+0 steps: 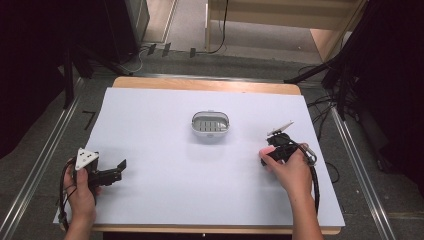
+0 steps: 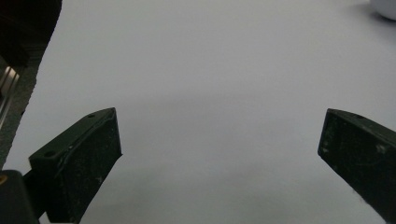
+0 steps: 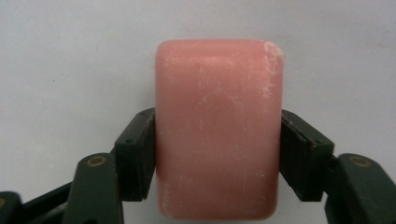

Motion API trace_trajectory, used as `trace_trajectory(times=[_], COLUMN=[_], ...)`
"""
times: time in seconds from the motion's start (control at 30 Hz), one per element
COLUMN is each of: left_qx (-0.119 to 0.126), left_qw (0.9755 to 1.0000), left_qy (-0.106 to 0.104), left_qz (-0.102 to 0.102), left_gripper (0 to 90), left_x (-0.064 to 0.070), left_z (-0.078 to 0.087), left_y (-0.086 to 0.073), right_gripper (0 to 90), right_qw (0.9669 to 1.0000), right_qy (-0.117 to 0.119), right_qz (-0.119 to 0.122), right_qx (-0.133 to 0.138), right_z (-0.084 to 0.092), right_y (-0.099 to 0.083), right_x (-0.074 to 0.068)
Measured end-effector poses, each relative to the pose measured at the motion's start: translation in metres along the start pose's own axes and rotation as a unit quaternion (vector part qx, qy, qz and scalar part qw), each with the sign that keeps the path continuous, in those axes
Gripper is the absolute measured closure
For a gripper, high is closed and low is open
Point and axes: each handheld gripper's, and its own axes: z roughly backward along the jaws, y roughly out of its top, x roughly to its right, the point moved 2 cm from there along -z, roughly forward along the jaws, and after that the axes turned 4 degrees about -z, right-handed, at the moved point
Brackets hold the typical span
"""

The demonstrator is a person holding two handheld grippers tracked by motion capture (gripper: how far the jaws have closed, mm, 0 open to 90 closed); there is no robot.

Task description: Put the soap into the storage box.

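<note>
A pink bar of soap (image 3: 218, 93) lies on the white sheet, and my right gripper (image 3: 218, 144) is shut on it, a black pad pressed against each long side. In the high view the right gripper (image 1: 274, 151) is at the right of the table, pointing down, with a hand around it and the soap hidden beneath it. A white oval soap dish (image 1: 210, 124) with a slotted floor stands near the table's middle, left of and beyond that gripper. My left gripper (image 1: 119, 169) rests at the front left, open, nothing between its fingers (image 2: 81, 158).
A white sheet (image 1: 165, 190) covers the wooden table (image 1: 200, 84). A corner of the dish (image 2: 386, 7) peeks in at the top right of the left gripper view. Cables trail from both grippers. Metal rails and dark stands flank the table on the floor.
</note>
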Motion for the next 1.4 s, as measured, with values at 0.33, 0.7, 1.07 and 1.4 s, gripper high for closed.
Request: trace_trajectory(times=[0.33,0.7,1.07,1.4], left_qx=[-0.001,-0.001,0.000,0.001], left_qw=[1.0000,1.0000,1.0000,1.0000], left_qy=[0.000,0.000,0.000,0.000], left_qz=[-0.001,-0.001,-0.001,0.000], left_gripper=[0.0,0.0,0.0,0.0], left_x=[0.000,0.000,0.000,0.000], left_z=[0.000,0.000,0.000,0.000], left_y=[0.000,0.000,0.000,0.000], right_gripper=[37.0,38.5,38.5,38.5], right_qw=[0.9999,0.9994,0.9945,0.9887], right_qy=[0.008,0.005,0.013,0.027], right_qz=[0.010,0.035,0.104,0.147], right_qx=[-0.004,-0.009,0.004,0.011], right_z=[-0.003,-0.002,0.008,0.016], right_y=[0.001,0.003,0.010,0.020], right_x=[0.000,-0.002,-0.016,-0.029])
